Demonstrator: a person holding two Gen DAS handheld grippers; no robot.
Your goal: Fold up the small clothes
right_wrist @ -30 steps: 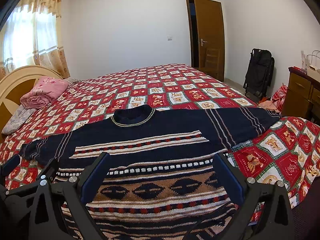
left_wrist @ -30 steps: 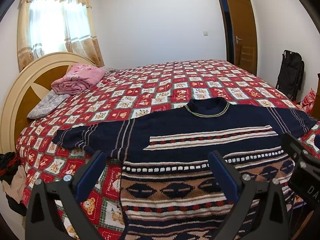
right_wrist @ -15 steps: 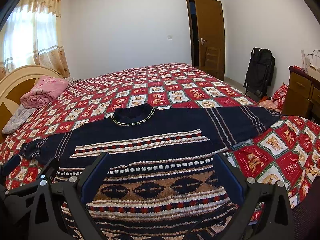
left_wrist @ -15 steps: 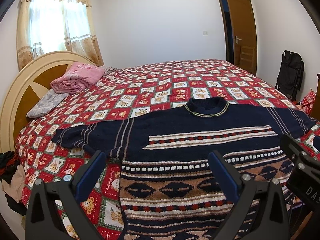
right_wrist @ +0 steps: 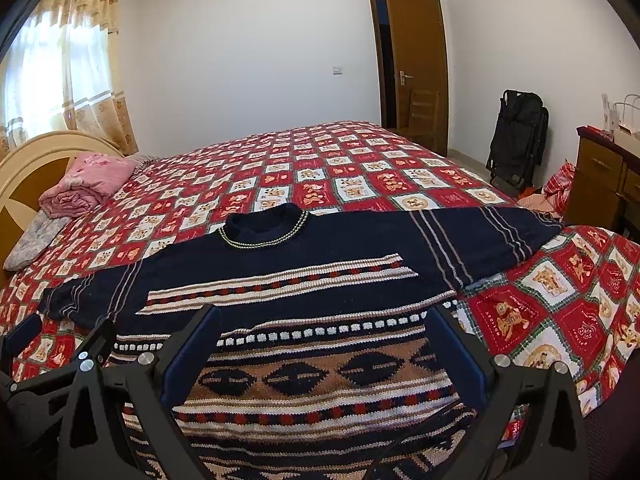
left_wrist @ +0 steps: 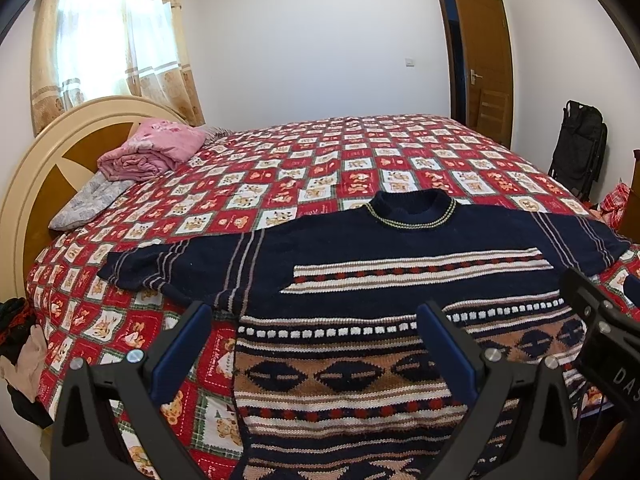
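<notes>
Both tongs gape wide, left gripper [left_wrist: 314, 314] and right gripper [right_wrist: 326, 316] above the flat navy sweater [left_wrist: 400, 256] on the quilt [left_wrist: 320, 160].

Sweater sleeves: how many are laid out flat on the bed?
2. The left sleeve stretches toward the headboard; the right sleeve reaches toward the dresser-side bed edge. None hidden.

Left gripper [left_wrist: 314, 326] jaws spread wide, right gripper [right_wrist: 322, 330] jaws likewise, side by side
</notes>
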